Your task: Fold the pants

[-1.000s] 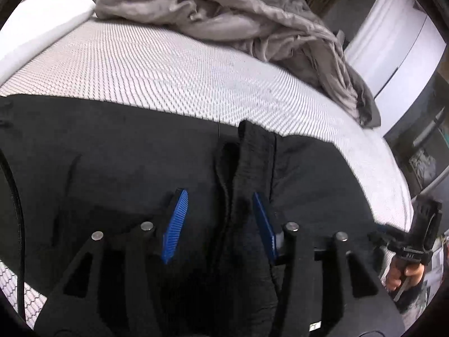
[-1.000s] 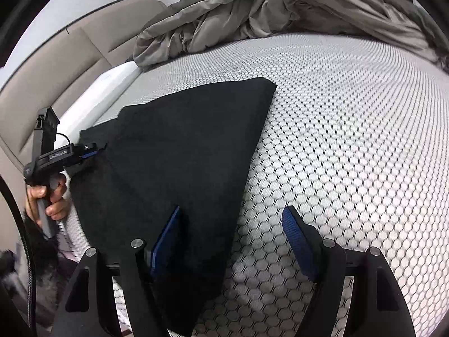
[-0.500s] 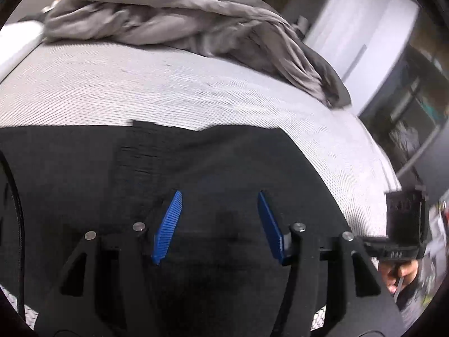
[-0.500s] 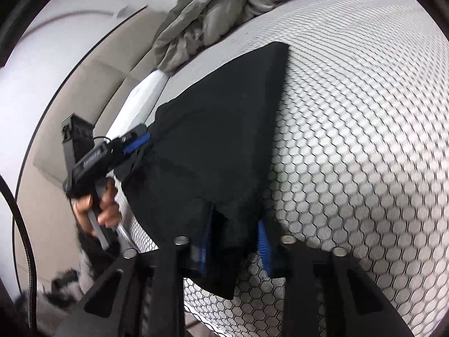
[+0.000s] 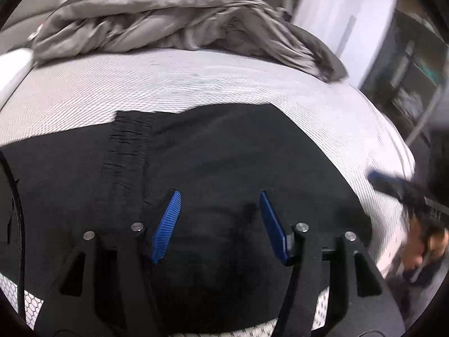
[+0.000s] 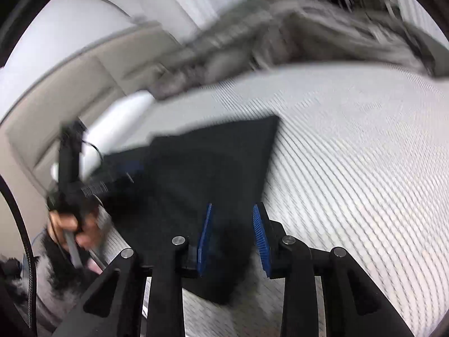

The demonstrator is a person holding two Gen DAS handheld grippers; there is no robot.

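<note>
Crumpled grey duvet [image 5: 179,25] heaped along the bed's [image 5: 252,84] far edge, black pants [image 5: 224,154] flat near its front edge, left gripper [image 5: 219,224] jaws spread and just widening above them, no longer straddling the waistband fold, right gripper [image 6: 233,238] jaws just reopening, fabric corner loose between.

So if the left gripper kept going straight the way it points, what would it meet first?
Most likely the black pants spread on the mattress: the left gripper, fingers apart, angles down at the dark fabric just ahead. Depth is uncertain.
</note>
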